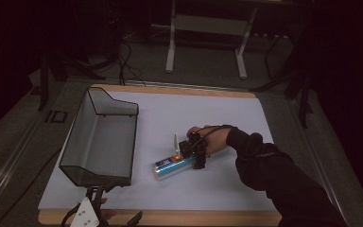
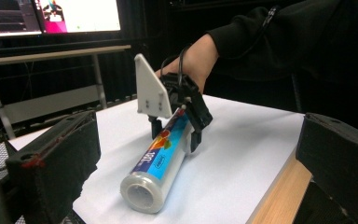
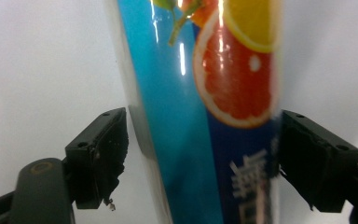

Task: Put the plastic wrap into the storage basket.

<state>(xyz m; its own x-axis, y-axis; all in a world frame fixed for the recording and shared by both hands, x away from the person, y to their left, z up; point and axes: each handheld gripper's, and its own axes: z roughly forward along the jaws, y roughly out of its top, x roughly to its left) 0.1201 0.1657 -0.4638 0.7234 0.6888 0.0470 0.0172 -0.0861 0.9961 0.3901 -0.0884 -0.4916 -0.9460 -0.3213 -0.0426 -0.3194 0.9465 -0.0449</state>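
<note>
Blue cling-film roll (image 1: 174, 166) lying flat on white sheet (image 1: 227, 118), right of mesh basket (image 1: 99, 137). Right gripper (image 1: 194, 156) straddling roll's far end, right pad touching, left pad apart, not clamped. Left gripper (image 1: 94, 208) at near edge, jaws apart, empty.

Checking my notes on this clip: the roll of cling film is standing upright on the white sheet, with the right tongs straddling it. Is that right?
Not quite. The roll of cling film is lying on its side on the white sheet, not upright; the high view shows it, and the left gripper view too. The right tongs do straddle it.
</note>
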